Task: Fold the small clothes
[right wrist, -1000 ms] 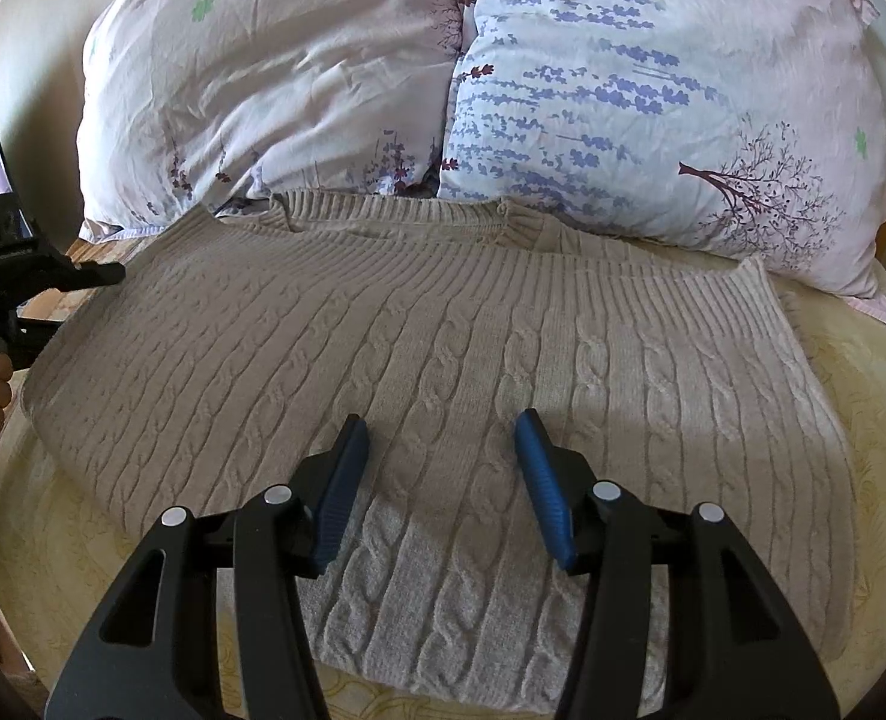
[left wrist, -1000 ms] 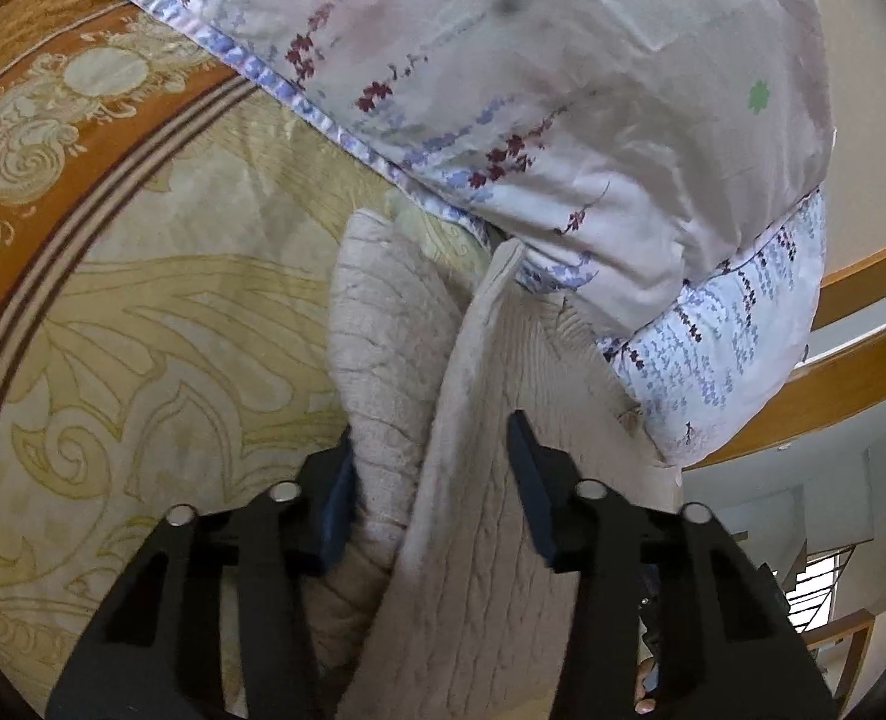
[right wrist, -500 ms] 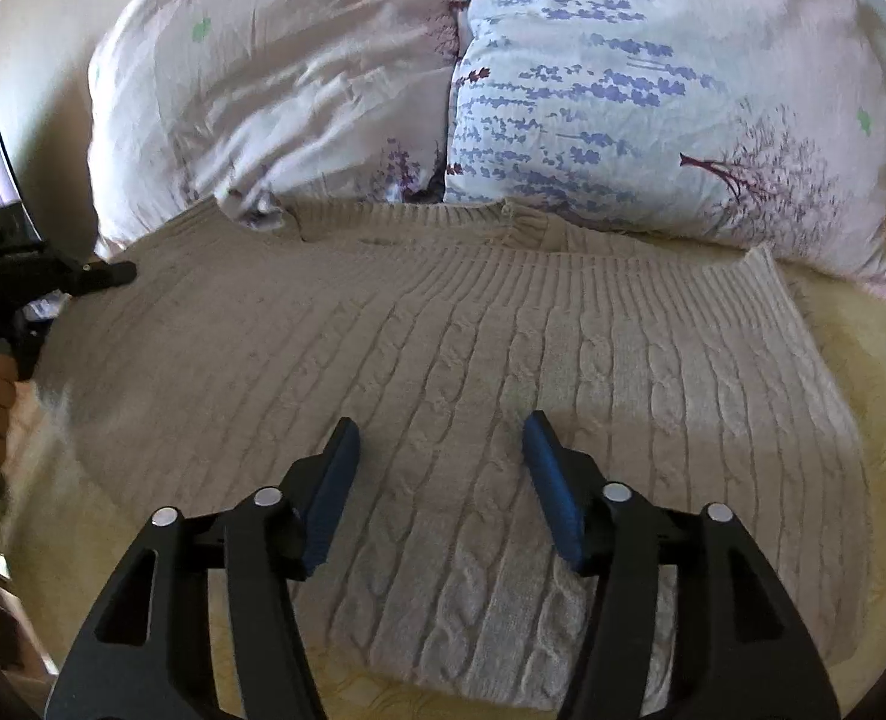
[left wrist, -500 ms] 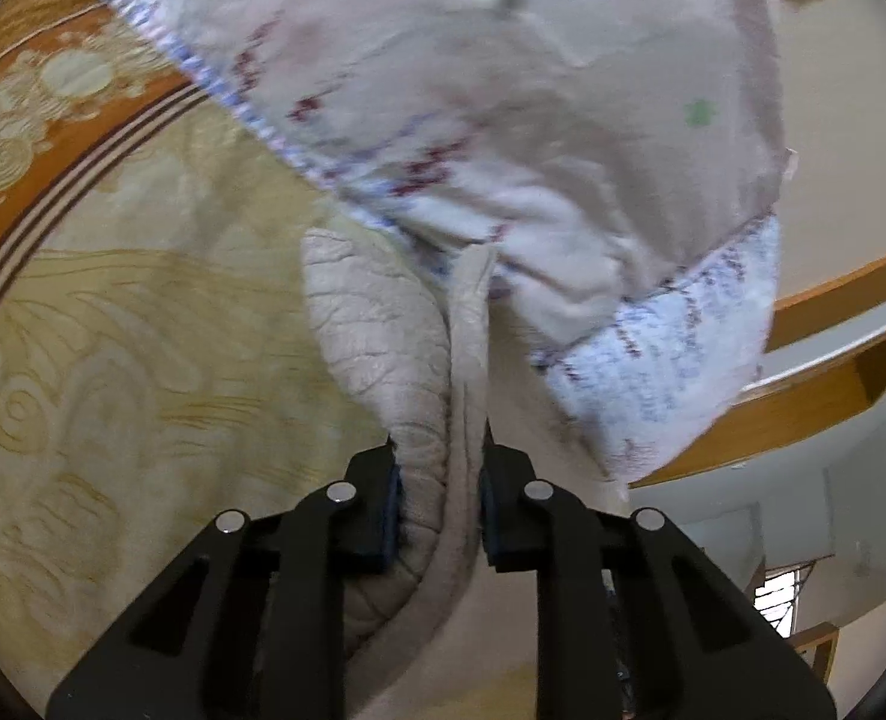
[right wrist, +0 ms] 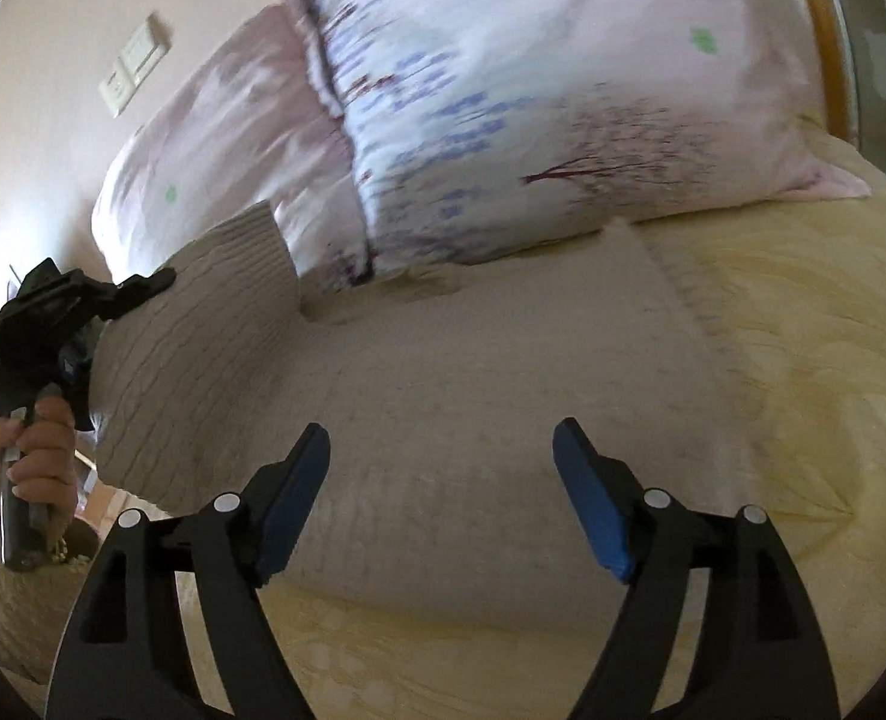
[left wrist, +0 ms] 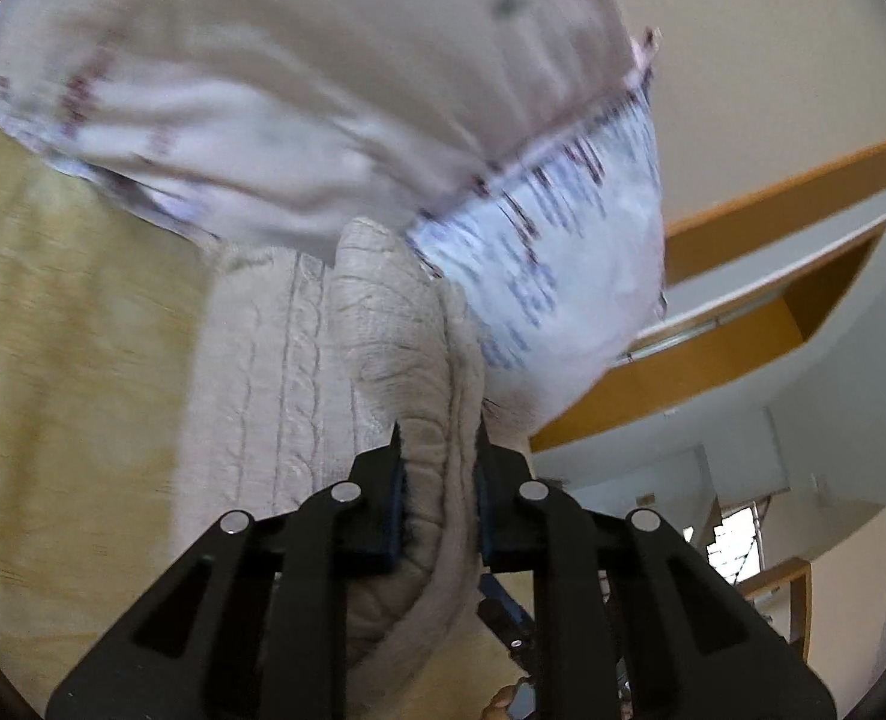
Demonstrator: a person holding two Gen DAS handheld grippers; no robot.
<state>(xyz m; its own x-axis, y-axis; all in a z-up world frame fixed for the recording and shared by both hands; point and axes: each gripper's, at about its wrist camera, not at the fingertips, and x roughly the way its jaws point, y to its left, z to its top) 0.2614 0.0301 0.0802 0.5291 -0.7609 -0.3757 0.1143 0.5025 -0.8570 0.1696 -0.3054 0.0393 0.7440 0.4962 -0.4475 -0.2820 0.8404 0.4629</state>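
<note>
The beige cable-knit sweater lies flat on the yellow bedspread, collar against two pillows. The left gripper has just closed and pinches a bunched side edge, raised. The right gripper has just spread wide, empty, above the hem. Risk: thick knit slipping from the pinch (bulky fold). Pillows crowd the collar; the bedspread beside the far sleeve is open.
</note>
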